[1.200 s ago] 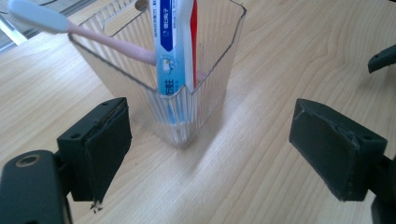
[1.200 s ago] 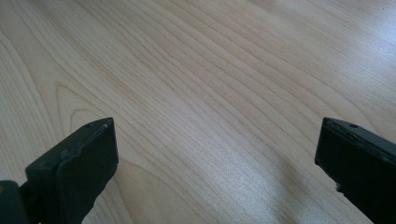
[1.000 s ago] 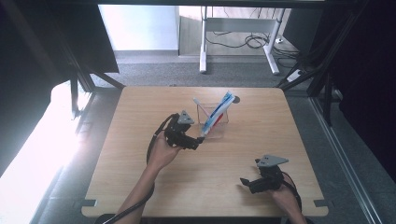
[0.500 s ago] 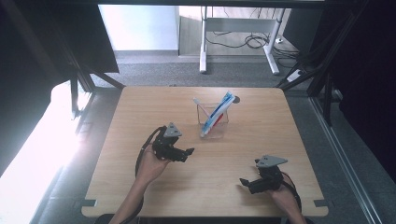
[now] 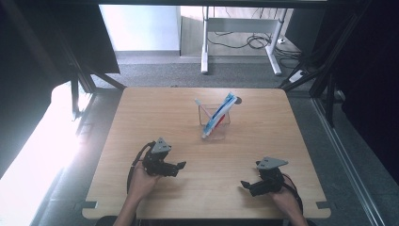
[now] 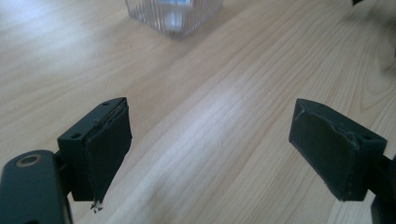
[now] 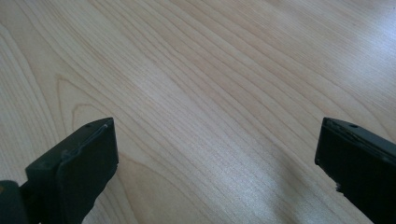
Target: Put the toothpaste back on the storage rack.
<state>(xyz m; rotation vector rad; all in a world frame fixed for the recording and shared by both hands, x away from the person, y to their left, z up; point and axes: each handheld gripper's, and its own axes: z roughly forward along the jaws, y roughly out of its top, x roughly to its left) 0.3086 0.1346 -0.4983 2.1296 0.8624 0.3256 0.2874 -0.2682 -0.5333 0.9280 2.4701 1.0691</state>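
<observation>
Both grippers rest low over the near part of the wooden table, each held in one of the person's hands. The left gripper sits at the near left, its jaws spread wide with bare wood between them, pointing toward the table's middle. The right gripper sits at the near right, well apart from the left one, jaws likewise wide and holding nothing; in its own view there is plain wood grain between them.

A clear ribbed glass holder stands past the table's centre, beyond both grippers and nearer to the left one. In the left gripper view its base shows at the top edge. A toothpaste tube leans tilted in the holder, its upper end to the right. A thin white stick, perhaps a toothbrush, stands in it as well.
</observation>
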